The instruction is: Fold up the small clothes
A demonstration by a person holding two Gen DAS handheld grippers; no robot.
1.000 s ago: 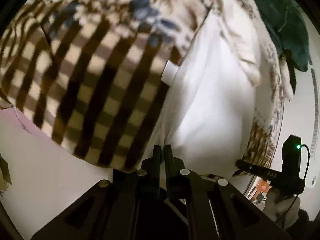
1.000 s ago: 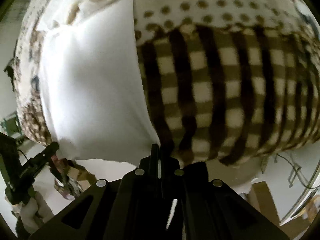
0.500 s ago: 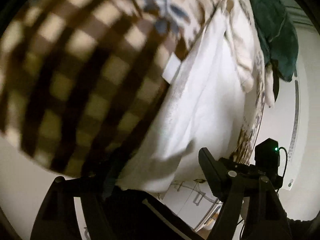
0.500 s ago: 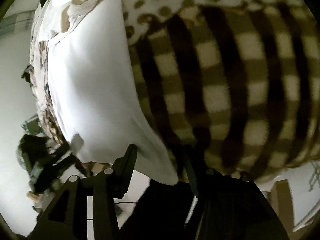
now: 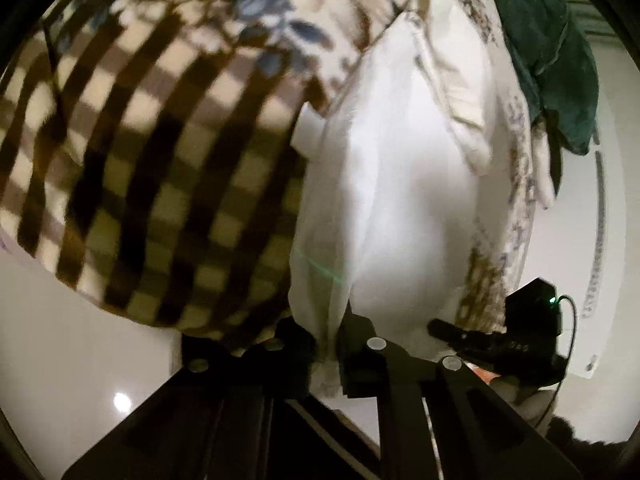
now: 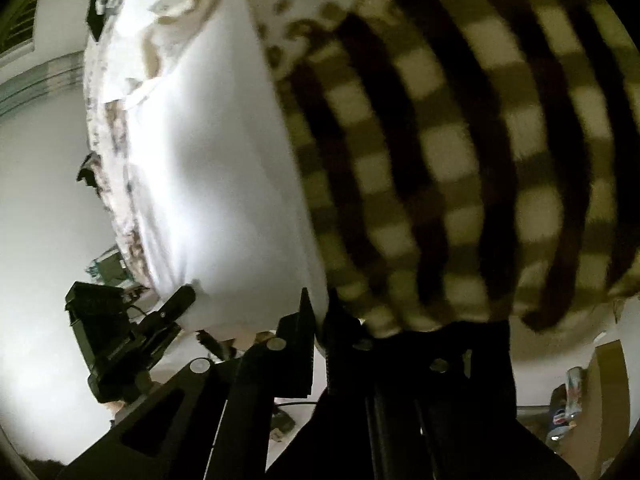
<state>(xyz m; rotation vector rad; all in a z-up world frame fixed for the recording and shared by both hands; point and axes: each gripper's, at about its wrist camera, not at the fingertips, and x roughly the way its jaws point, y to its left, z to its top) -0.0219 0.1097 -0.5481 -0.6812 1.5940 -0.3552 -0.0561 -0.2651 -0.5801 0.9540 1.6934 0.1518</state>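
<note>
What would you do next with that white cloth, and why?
Probably lift both corners and carry them away from you to fold it. The left gripper and right gripper each look closed on the near edge of the white garment, which lies flat on the checked blanket.

Each wrist camera looks forward along its own jaws, very close to the white garment (image 5: 404,200) caught between them (fisheye-bent). Both views share that garment and the checked blanket (image 6: 460,152) beside it.
</note>
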